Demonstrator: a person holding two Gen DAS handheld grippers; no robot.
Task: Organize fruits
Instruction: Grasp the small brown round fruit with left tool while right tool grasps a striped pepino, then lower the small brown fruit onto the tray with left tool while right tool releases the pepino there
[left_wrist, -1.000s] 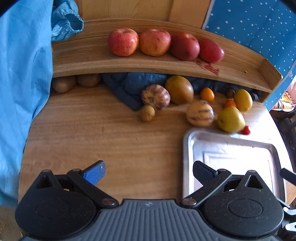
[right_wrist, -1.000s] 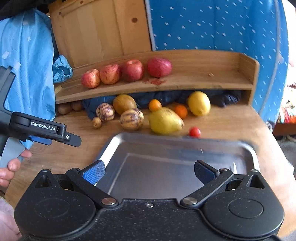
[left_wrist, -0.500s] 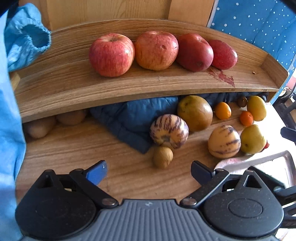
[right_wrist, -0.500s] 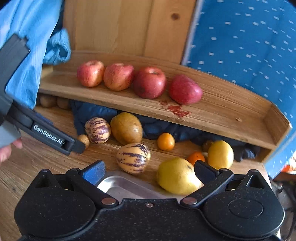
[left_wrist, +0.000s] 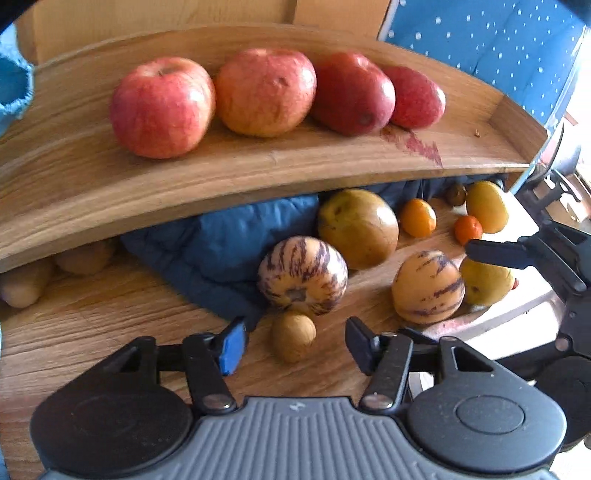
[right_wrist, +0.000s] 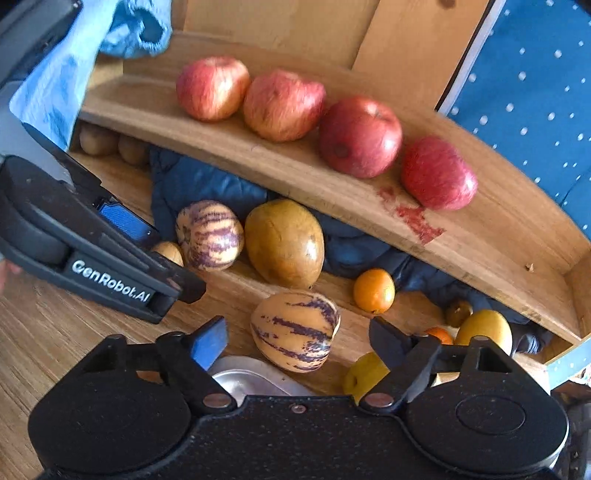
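Several red apples line the wooden shelf. Below it on the table lie two striped melons, a brown-green mango, small oranges and yellow fruits. My left gripper is open, its fingers either side of a small brown kiwi-like fruit. My right gripper is open around a striped melon, beside the steel tray's rim.
A dark blue cloth lies under the shelf behind the fruit. Two brown potatoes-like fruits sit at the far left under the shelf. A blue dotted fabric hangs at the back right. A yellow pear lies near the tray.
Both grippers moved forward from over the tray toward the fruit under the shelf. The left one now frames the small brown fruit, the right one the striped melon.
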